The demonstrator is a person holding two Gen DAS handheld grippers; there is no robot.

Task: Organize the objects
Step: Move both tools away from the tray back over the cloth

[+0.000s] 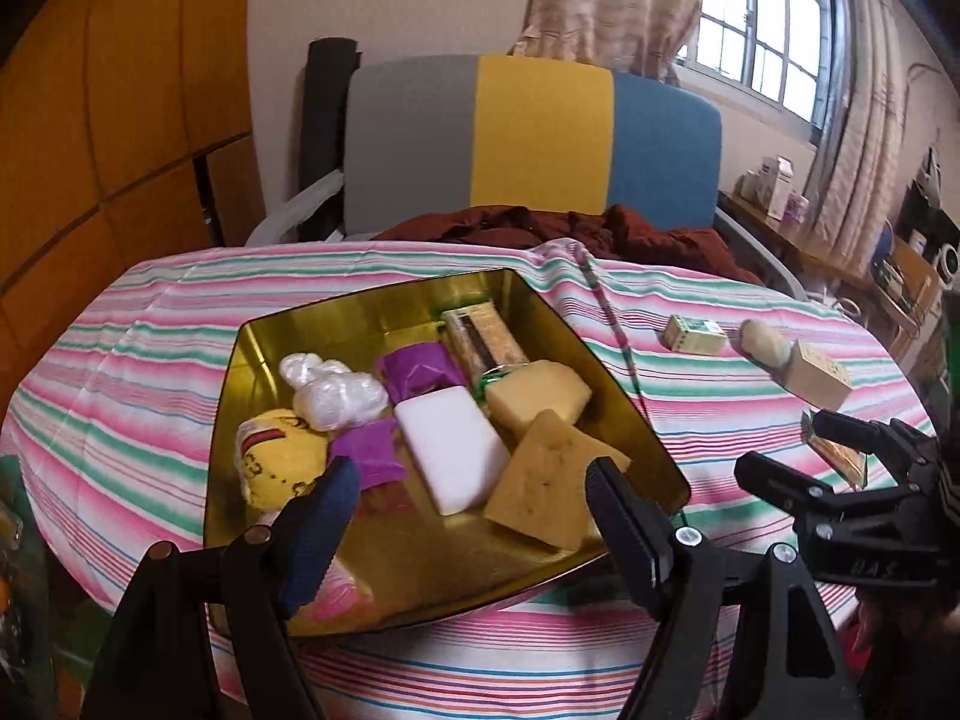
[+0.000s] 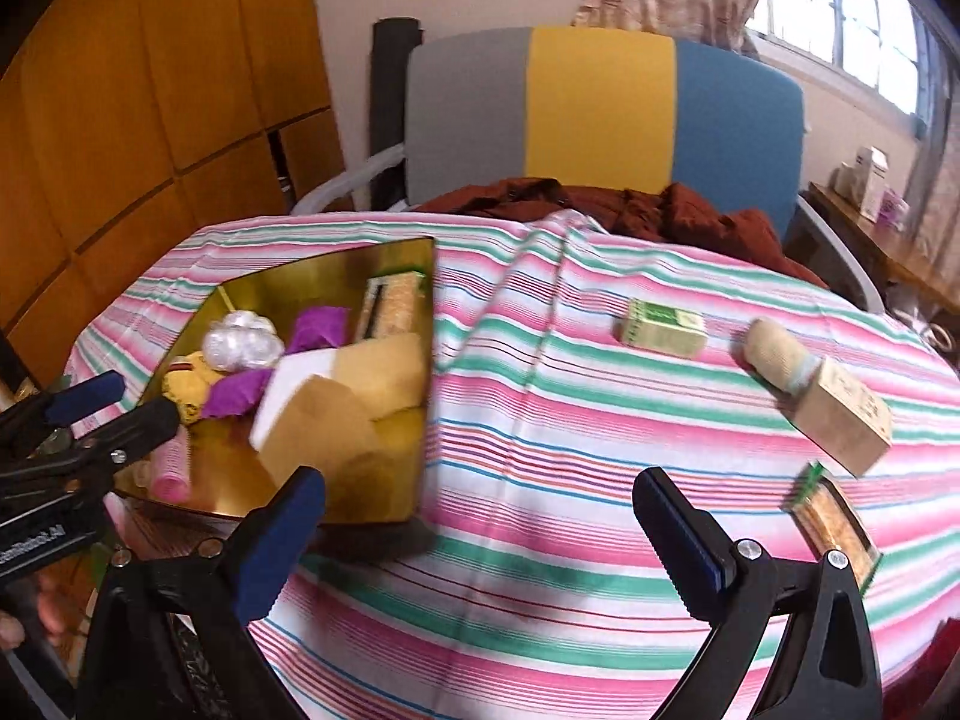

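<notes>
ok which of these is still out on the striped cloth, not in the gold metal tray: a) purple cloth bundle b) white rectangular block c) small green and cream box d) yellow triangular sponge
c: the small green and cream box lies on the striped cloth well right of the gold metal tray, which holds the other three.

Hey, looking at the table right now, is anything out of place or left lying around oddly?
Yes. Four things still lie loose on the striped tablecloth, outside the gold tray: a small green box, a beige roll touching a tan box, and a snack packet near the table's edge. The cloth is also creased.
</notes>
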